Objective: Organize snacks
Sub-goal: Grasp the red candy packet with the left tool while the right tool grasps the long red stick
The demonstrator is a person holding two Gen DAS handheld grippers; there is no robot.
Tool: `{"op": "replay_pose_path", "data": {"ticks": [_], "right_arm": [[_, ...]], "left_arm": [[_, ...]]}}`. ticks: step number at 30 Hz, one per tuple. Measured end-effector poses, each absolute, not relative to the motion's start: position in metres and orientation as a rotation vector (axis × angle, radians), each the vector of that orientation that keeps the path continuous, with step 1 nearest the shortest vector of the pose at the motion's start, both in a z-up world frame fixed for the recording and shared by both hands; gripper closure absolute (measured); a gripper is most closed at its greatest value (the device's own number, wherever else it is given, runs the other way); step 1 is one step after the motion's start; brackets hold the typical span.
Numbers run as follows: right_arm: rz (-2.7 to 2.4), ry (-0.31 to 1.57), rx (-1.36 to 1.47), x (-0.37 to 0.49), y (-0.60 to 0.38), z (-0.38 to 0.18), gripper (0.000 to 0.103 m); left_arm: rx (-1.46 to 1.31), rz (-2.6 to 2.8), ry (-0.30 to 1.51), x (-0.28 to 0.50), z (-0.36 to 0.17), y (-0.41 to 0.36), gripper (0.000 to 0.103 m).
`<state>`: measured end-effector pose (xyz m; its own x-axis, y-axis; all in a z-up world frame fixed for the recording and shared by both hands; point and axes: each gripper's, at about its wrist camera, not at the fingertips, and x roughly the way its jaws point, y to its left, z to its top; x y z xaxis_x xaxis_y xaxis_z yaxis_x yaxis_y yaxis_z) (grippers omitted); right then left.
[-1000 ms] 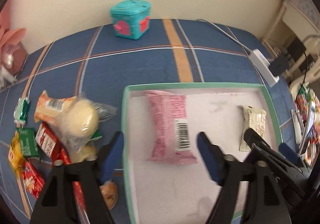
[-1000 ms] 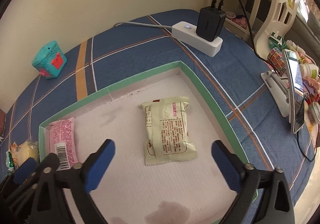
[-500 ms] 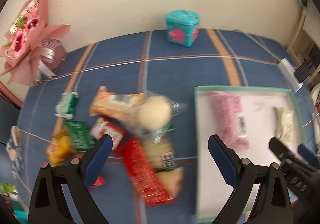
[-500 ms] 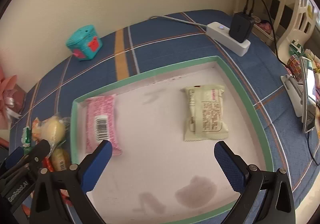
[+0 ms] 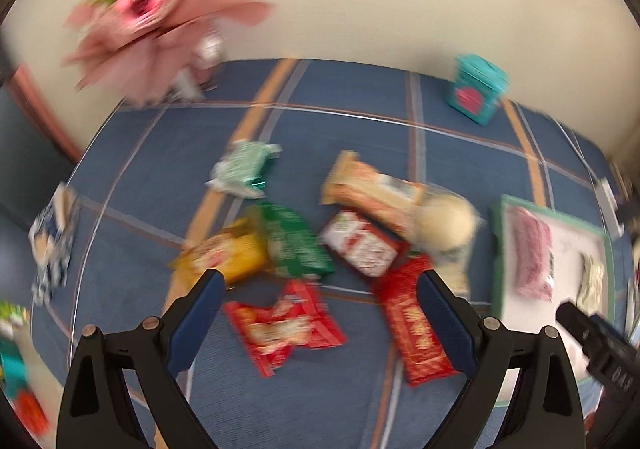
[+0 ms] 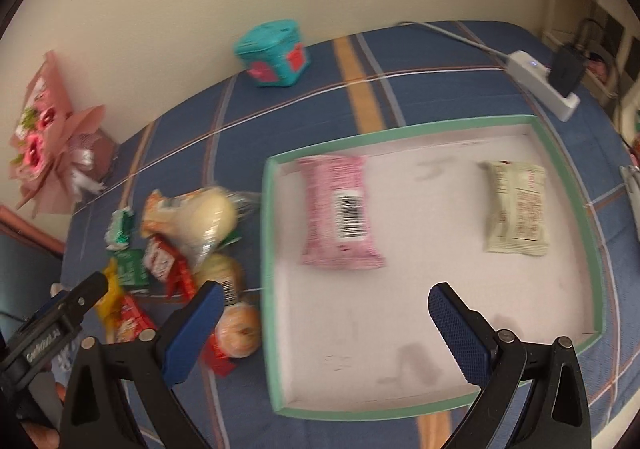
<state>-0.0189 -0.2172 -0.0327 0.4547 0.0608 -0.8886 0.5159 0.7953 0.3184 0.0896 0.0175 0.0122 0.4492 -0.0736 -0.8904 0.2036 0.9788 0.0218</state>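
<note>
Hand-held grippers, left and right, both wide apart, empty, touching nothing.

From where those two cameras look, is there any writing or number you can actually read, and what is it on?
"DA3": white marking on the right gripper body.
A white word on the left gripper body: too blurred.
Barcode and print on the pink packet: too blurred.
Print on the cream packet: too small.
Loose snack wrappers: blurred.

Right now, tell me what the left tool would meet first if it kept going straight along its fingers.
Most likely the red snack packet lying on the blue cloth, between the left tool's open fingers. The picture is blurred, so depth is uncertain.
</note>
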Motion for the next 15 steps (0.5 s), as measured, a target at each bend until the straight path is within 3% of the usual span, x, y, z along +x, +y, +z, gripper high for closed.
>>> {"op": "replay_pose_path", "data": {"ticks": [7,15], "right_arm": [[-0.124,1.088,0.519,0.017,-0.154,-0.022,0.000],[-0.052,1.160,0.351,0.041,-0.099,-0.043,0.001]], "left_arm": [[-0.014,-0.037,1.125,0.098,0.006,0.082,0.007],[-0.080,-0.030,1.247,0.104,-0.031,0.087,0.007]]}}
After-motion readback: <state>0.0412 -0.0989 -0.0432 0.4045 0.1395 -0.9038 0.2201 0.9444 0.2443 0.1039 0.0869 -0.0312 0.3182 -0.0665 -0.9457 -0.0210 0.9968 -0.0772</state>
